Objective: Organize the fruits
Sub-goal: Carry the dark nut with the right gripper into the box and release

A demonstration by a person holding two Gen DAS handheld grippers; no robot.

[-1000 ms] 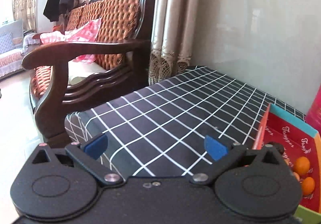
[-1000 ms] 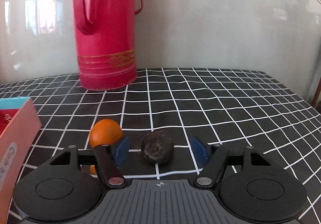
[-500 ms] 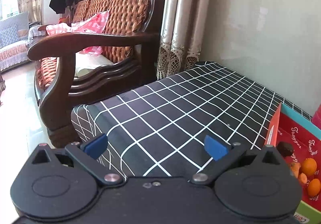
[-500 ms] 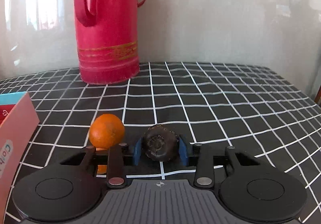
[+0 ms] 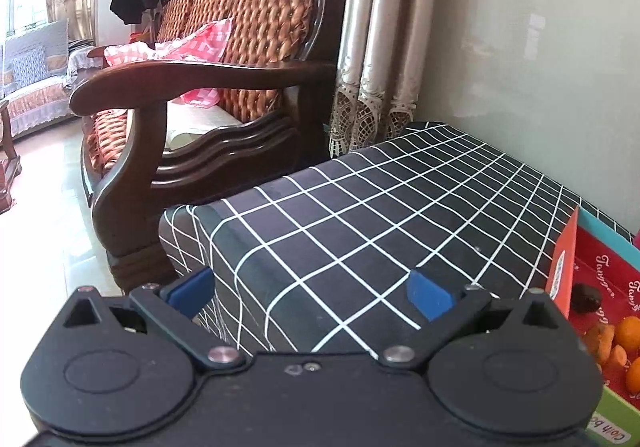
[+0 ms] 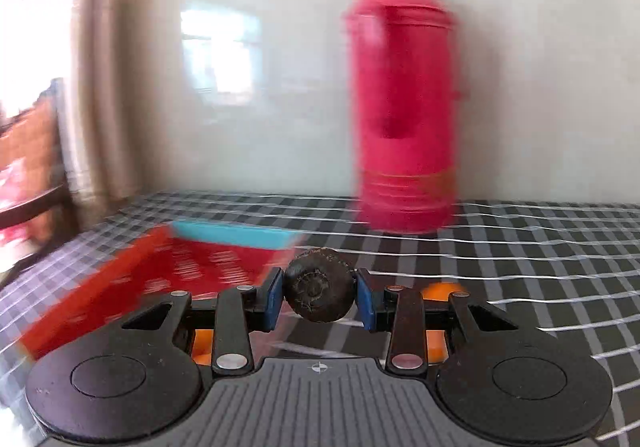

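Our right gripper (image 6: 319, 295) jaws clenched on a dark wrinkled fruit (image 6: 319, 290) held above the checked table (image 6: 540, 259), beside the red box (image 6: 132, 283), our left gripper (image 5: 308, 287) jaws released, oranges (image 5: 627, 333) in the box.

Red flask (image 6: 404, 99) and box (image 6: 172, 271) motion-blurred.

Left wrist camera looks low across the checked table (image 5: 400, 215) toward the sofa (image 5: 224, 87); right faces the wall; both catch the red box (image 5: 600, 287) (image 6: 192, 267).
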